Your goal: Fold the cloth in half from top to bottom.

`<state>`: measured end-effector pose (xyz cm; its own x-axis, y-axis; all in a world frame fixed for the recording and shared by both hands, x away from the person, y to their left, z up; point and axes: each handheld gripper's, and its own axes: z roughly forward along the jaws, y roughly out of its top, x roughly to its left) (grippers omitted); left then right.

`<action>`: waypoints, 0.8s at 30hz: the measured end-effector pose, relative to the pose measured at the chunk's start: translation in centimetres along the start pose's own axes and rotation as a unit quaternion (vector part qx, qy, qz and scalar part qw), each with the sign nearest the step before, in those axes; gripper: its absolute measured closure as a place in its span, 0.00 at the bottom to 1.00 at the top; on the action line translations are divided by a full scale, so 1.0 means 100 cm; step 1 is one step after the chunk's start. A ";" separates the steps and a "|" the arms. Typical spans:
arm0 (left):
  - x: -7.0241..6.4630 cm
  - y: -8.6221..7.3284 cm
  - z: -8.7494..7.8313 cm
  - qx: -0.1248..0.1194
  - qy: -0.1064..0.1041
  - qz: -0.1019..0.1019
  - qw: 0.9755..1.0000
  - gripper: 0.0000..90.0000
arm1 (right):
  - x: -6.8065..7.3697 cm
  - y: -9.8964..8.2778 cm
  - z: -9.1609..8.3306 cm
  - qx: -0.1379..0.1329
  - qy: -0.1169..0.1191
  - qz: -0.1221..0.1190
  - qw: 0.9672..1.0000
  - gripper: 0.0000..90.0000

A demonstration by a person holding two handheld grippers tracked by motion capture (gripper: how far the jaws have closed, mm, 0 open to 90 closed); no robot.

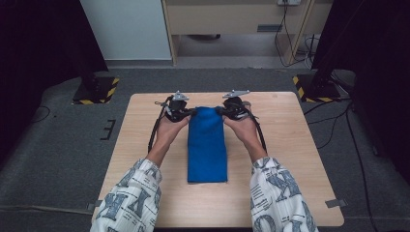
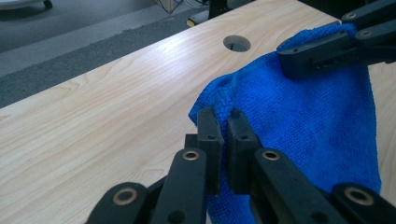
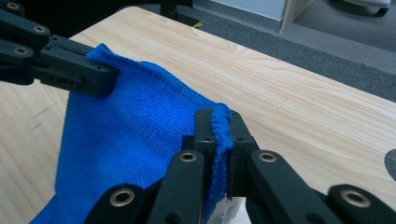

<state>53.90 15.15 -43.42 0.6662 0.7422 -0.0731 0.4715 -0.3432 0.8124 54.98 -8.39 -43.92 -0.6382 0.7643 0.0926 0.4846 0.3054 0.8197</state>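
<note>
I have both claws clamped on the far end of the cloth (image 1: 207, 145): my left claw (image 2: 223, 122) pinches one corner, my right claw (image 3: 218, 122) the other, each closed tight on the blue hem. That end is raised between them, while the rest trails back toward me on the table (image 1: 285, 145) (already a narrow strip). I judge the fold toward me isn't made yet.
</note>
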 end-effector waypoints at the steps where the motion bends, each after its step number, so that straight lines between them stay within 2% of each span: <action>1: -0.001 0.000 -0.001 0.002 0.000 0.003 1.000 0.96 | 0.000 0.000 0.000 0.000 0.000 0.000 1.000 0.96; 10: -0.013 -0.010 -0.012 0.002 -0.008 0.010 1.000 0.96 | 0.011 -0.012 -0.014 -0.005 0.009 -0.015 1.000 0.96; 18: -0.029 -0.024 -0.023 0.009 -0.021 0.027 0.999 0.96 | 0.021 -0.034 -0.028 -0.009 0.027 -0.026 0.999 0.96; 24: -0.037 -0.032 -0.031 0.004 -0.033 0.028 0.999 0.96 | 0.027 -0.045 -0.032 -0.009 0.036 -0.032 0.999 0.96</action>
<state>48.09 15.27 -43.97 0.7276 0.6829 -0.0658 0.4372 -0.3876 0.8115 49.19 -9.56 -45.53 -0.7091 0.7007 0.0784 0.4305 0.3421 0.8353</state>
